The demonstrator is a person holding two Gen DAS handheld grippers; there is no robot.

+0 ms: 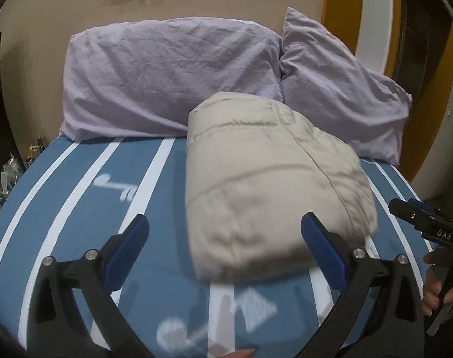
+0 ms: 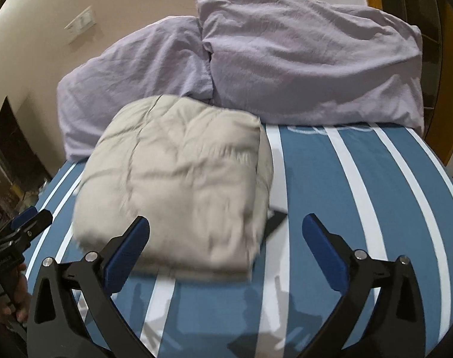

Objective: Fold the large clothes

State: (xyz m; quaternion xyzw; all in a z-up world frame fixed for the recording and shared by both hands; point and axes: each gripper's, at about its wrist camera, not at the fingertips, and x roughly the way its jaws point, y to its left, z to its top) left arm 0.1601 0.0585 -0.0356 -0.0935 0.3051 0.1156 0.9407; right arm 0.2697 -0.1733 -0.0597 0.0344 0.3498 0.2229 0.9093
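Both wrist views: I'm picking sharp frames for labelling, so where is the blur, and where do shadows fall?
Left wrist view: the folded beige garment smears along its near edge, the sheet prints below it are soft, and the pillows stay crisper. Right wrist view: the garment is blurred at its near and right edges, and finger shadows fall on the striped sheet. Both show fisheye bending and dark corners.

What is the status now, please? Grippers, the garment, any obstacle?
Left gripper open, empty. Right gripper open, empty. Beige garment folded, lying on striped bed, against lilac pillows. Nothing in the way.
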